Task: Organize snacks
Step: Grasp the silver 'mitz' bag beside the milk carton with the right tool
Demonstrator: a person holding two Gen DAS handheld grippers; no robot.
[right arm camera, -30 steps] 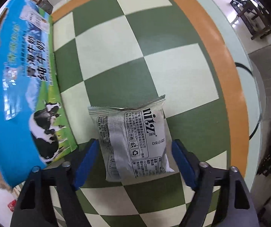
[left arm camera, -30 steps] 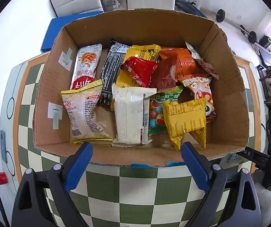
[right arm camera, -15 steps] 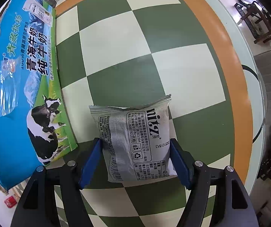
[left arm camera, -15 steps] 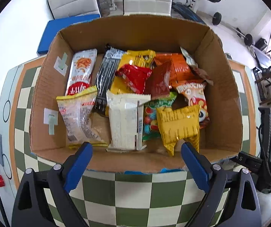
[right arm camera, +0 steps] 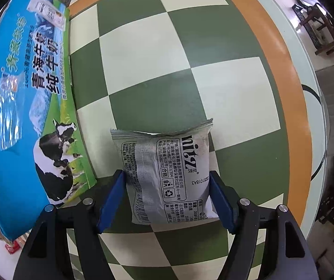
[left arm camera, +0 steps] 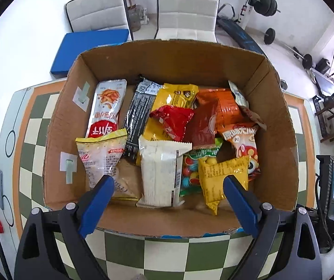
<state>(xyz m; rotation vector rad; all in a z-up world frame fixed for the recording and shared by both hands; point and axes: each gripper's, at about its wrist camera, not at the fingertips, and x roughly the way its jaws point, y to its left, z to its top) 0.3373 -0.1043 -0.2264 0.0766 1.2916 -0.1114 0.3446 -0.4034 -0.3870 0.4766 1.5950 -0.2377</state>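
The cardboard box [left arm camera: 274, 126] is already almost full of snacks; one grey packet [right arm camera: 167, 177] remains on the table, the right gripper [right arm camera: 168, 198] clamping it, the left gripper [left arm camera: 168, 200] wide and empty.

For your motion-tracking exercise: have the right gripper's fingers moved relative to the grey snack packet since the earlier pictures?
Yes. The right gripper has been closing; its fingers now touch the grey snack packet.

You get bright, even daylight in both views, with soft shadows only. The white floor [left arm camera: 27, 35] is washed out. Glare streaks the box's blue side [right arm camera: 8, 107] and the shiny red packet [left arm camera: 171, 121]. Fisheye bending curves the table [right arm camera: 290, 70] edges; corners go black. Focus stays sharp.
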